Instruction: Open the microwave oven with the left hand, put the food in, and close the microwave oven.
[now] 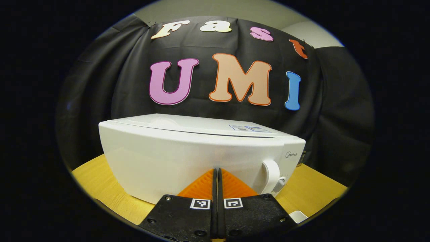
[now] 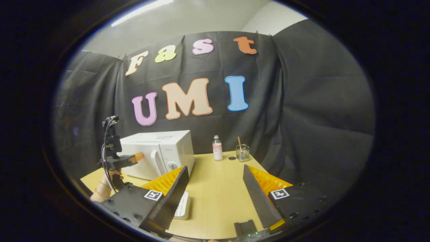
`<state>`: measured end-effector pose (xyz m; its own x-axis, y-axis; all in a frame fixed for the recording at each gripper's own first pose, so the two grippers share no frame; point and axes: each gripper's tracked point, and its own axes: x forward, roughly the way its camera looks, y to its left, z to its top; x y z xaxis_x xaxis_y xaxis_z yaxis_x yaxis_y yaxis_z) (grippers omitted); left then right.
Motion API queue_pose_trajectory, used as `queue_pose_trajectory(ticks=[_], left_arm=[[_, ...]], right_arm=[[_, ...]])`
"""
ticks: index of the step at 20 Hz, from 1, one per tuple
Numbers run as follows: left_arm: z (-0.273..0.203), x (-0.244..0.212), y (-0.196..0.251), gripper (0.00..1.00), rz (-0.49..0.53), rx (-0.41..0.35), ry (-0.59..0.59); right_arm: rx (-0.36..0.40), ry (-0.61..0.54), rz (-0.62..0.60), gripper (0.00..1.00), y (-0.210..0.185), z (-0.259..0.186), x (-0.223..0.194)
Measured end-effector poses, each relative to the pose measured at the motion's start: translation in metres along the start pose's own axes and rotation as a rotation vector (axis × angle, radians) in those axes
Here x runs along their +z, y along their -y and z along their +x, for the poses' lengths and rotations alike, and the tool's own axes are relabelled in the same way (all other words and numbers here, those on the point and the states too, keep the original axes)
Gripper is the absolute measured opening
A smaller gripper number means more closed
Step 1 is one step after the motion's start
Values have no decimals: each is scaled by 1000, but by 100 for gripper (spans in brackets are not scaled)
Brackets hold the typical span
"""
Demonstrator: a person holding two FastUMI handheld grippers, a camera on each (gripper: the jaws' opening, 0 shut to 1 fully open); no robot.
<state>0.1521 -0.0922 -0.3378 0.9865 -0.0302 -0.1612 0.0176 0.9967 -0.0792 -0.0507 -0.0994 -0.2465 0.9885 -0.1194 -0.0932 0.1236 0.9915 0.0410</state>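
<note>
Up close, left gripper (image 1: 217, 174) closed before shut microwave (image 1: 188, 154), right gripper (image 2: 215, 183) spread.

Even, fairly bright indoor light from above; a ceiling strip light (image 2: 142, 11) shows as a glary streak at the top of the right gripper view. Microwave (image 1: 201, 158) front reads bright white, slightly washed out, soft sheen on its top. Shadows weak and diffuse on the table (image 2: 218, 188). Strong fisheye bending toward the rims, straight edges curve. Edges darken and go soft; centre reasonably sharp. Near fingers slightly blurred.
</note>
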Motion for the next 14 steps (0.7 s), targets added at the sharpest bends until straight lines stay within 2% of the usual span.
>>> queue_pose_trajectory(ticks=[1,4,8,14], left_arm=[[-6,7,0,1,-5,-7,31],[-8,7,2,1,-3,-21,31],[-15,8,-14,0,63,30,4],[-74,56,-33,1,62,25,77]], right_arm=[[5,3,-5,96,-4,-2,1],[4,7,-23,99,-10,-5,4],[9,19,-36,96,-19,-10,12],[47,18,-42,96,-43,-6,15]])
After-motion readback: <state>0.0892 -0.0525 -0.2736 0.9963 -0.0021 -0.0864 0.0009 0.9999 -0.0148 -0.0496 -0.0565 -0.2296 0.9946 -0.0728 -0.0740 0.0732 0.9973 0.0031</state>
